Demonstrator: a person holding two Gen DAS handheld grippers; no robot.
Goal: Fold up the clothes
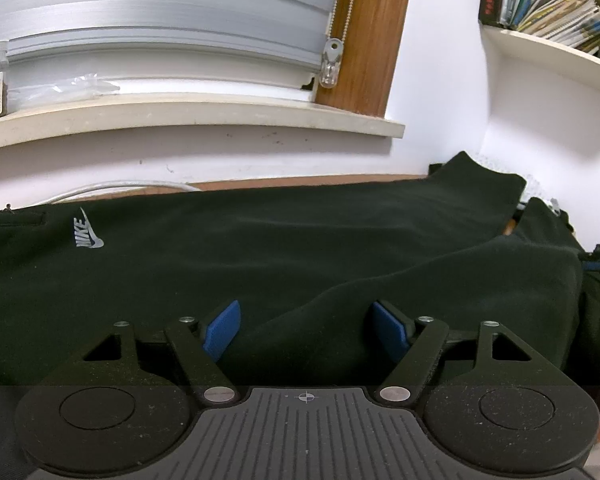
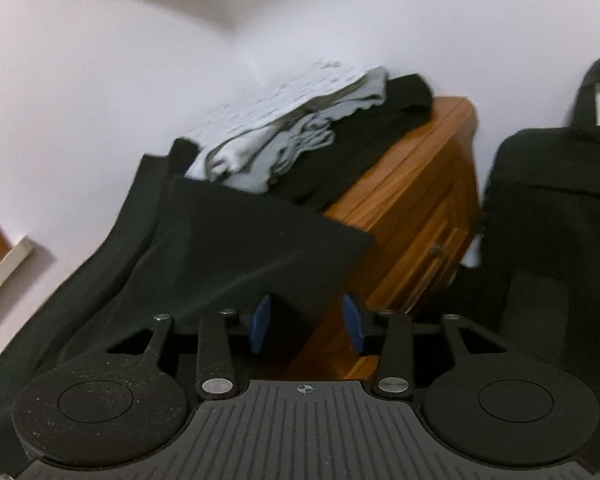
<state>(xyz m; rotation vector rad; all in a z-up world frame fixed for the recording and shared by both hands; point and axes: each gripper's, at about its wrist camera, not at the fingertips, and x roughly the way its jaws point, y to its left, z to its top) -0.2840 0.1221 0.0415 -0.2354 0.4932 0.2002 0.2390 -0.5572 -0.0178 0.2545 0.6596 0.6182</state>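
Below a white wall and stone windowsill (image 1: 188, 114), black fleece Nike trousers (image 1: 260, 248) lie lengthwise left to right on the orange-brown wooden cabinet (image 2: 420, 200), logo at left. The left gripper (image 1: 306, 330) tilts down over a cloth ridge, blue pads wide apart. The right gripper (image 2: 308, 322), rolled, stands partly apart at the trousers' edge, clamping nothing.

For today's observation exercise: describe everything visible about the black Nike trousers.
The black fleece-like Nike trousers lie spread flat across the wooden table, with a grey logo printed near a pocket slit at the left. One leg is folded over, forming a raised ridge. The left gripper hovers open above that fold, not pinching it.
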